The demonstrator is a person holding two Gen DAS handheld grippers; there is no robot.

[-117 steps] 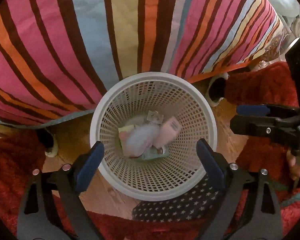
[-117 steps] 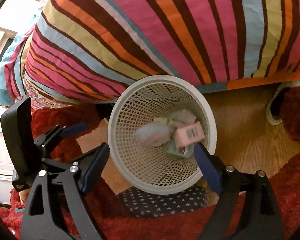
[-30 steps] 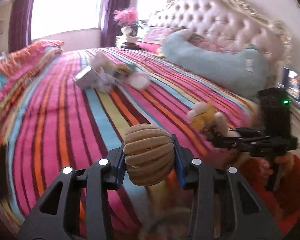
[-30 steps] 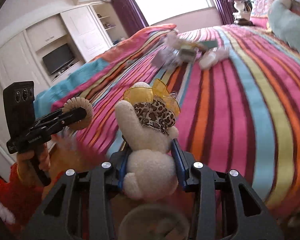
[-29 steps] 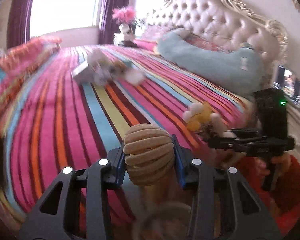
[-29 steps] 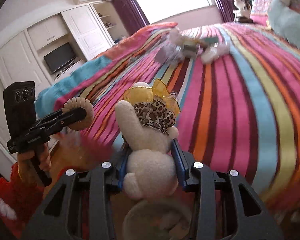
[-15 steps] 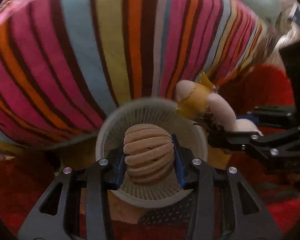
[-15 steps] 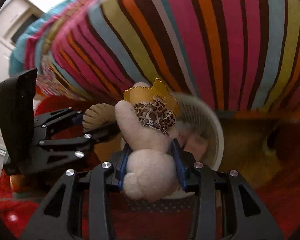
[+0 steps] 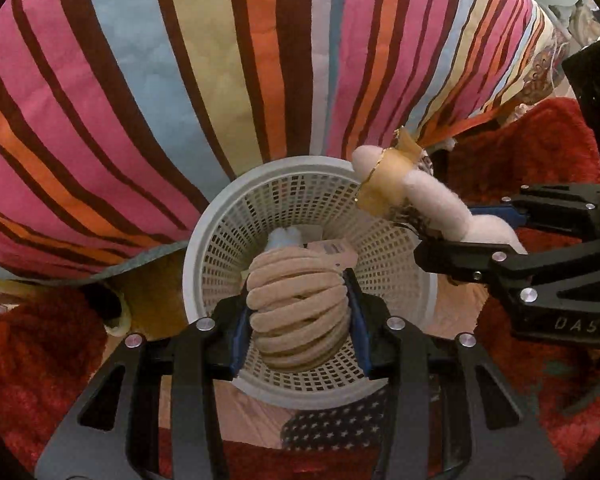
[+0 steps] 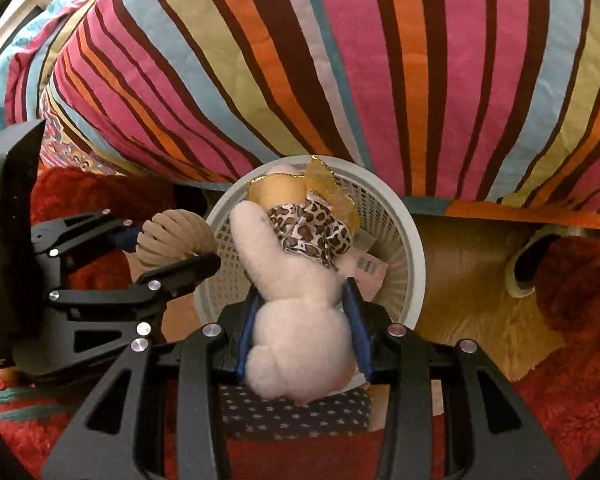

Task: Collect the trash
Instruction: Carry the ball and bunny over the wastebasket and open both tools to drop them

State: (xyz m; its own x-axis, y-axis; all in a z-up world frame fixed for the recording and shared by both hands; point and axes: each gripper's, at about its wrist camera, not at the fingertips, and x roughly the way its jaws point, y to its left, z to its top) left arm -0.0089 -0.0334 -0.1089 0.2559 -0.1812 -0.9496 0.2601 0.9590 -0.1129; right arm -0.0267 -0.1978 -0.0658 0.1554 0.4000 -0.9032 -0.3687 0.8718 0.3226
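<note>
both grippers poised over the basket, loads not yet dropped

the white mesh basket [image 9: 396,280] stands on the floor just beside the hanging edge of the striped bedspread [image 9: 204,80], and everything here is placed from it. the left gripper [image 9: 300,312] hangs directly above the basket's mouth, clamped on a tan ribbed ball [image 9: 298,312]; its jaws have just been easing apart a little, yet the pads are on the ball's sides. the right gripper [image 10: 304,320] sits over the basket's near rim, squeezed on a cream plush toy [image 10: 300,336] with a leopard-print bow and gold ribbon; the toy's upper half leans in over the basket's opening.

risks, as i judge them: the plush is long and held low on its body, so on release it could tip on the near rim and flop out onto the red rug [image 10: 572,360]. the ball is round and springy; let go off-centre, it may bounce off the trash already inside or roll over the rim. the two tools are close together above the basket, so a careless move could knock one against the other. the basket looks light and could tip if bumped.

inside the basket lie a pink carton [image 9: 332,249] and a pale wad beside it.
</note>
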